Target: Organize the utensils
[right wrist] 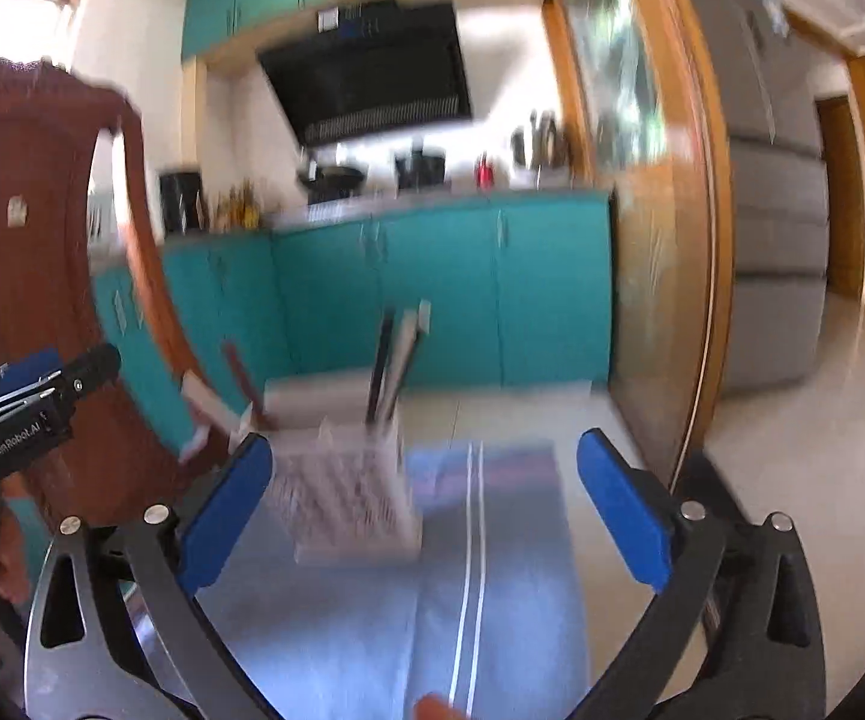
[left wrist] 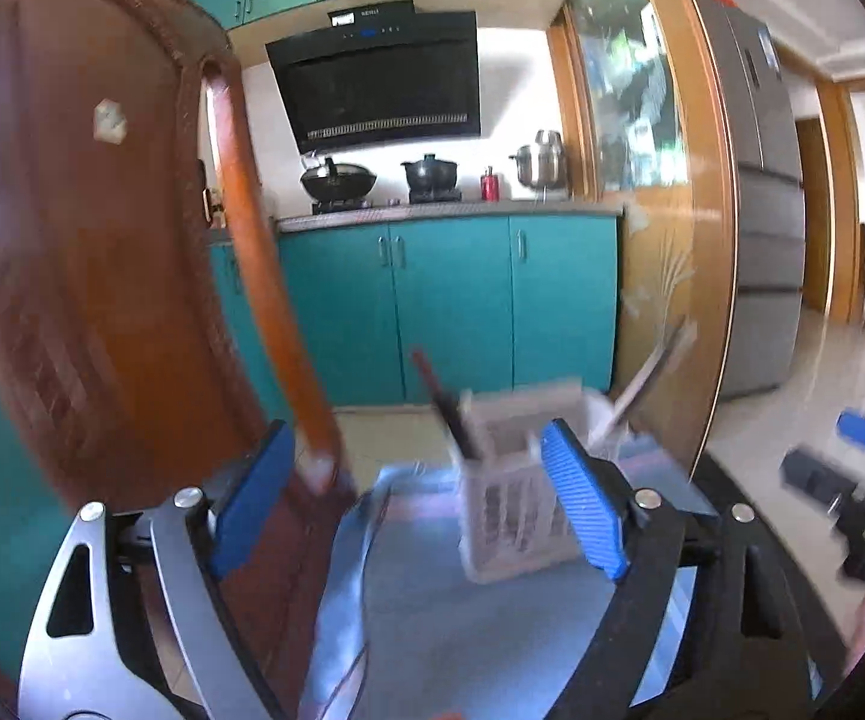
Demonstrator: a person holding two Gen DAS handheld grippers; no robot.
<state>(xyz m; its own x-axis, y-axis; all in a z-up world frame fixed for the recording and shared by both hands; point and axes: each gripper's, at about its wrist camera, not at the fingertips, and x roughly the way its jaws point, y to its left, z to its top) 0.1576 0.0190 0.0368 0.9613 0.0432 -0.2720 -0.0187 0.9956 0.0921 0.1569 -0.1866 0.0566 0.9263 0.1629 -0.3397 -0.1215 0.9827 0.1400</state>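
Observation:
A white perforated utensil holder (left wrist: 510,498) stands on a table covered with a blue cloth (left wrist: 462,618). A dark utensil handle with a reddish end (left wrist: 441,408) and a pale flat one (left wrist: 651,372) stick up out of it. My left gripper (left wrist: 417,456) is open in front of the holder, with nothing between its blue pads (left wrist: 252,498). In the right wrist view the holder (right wrist: 348,498) is ahead and to the left, with dark and pale handles (right wrist: 393,360) rising from it. My right gripper (right wrist: 426,450) is open and holds nothing. Both views are motion-blurred.
A brown carved wooden chair back (left wrist: 102,240) (right wrist: 24,300) rises close on the left of the table. Teal kitchen cabinets (left wrist: 450,300) and a stove with pots stand behind. Each gripper shows in the other's view: right gripper (left wrist: 852,474), left gripper (right wrist: 42,390) held by a hand.

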